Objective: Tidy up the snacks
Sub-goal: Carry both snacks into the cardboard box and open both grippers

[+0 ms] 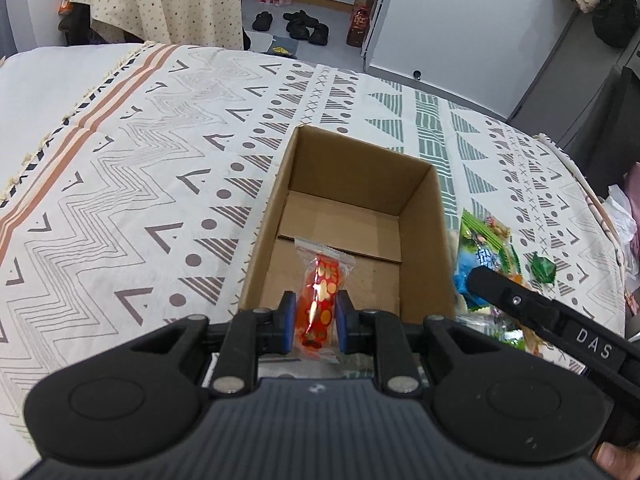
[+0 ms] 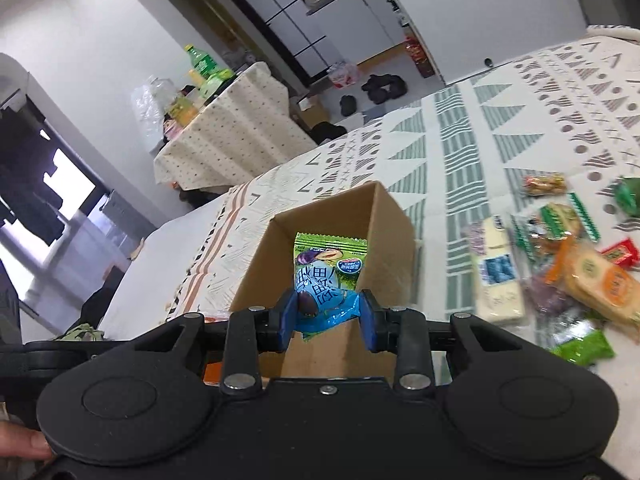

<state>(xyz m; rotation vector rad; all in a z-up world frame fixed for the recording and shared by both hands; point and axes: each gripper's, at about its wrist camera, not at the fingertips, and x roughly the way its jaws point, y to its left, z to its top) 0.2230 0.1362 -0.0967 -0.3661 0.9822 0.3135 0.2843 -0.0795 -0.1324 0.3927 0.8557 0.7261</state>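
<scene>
An open brown cardboard box [image 1: 424, 240] stands on the patterned tablecloth; it also shows in the right wrist view [image 2: 394, 232]. My left gripper [image 1: 316, 316] is shut on a red snack packet with orange dots [image 1: 322, 300] and holds it over the box's near edge. My right gripper [image 2: 328, 316] is shut on a green and blue snack packet [image 2: 326, 276] and holds it above the box opening. The same packet [image 1: 480, 252] and the right gripper's arm [image 1: 560, 320] show at the box's right side in the left wrist view. The box floor looks bare.
A pile of loose snacks [image 2: 560, 272] lies on the cloth right of the box: a white bar [image 2: 498, 276], orange crackers [image 2: 600, 280], a green packet [image 2: 584, 348], a red one [image 2: 620, 252]. A second covered table [image 2: 224, 136] with bottles stands beyond. Shoes [image 1: 304, 24] lie on the floor.
</scene>
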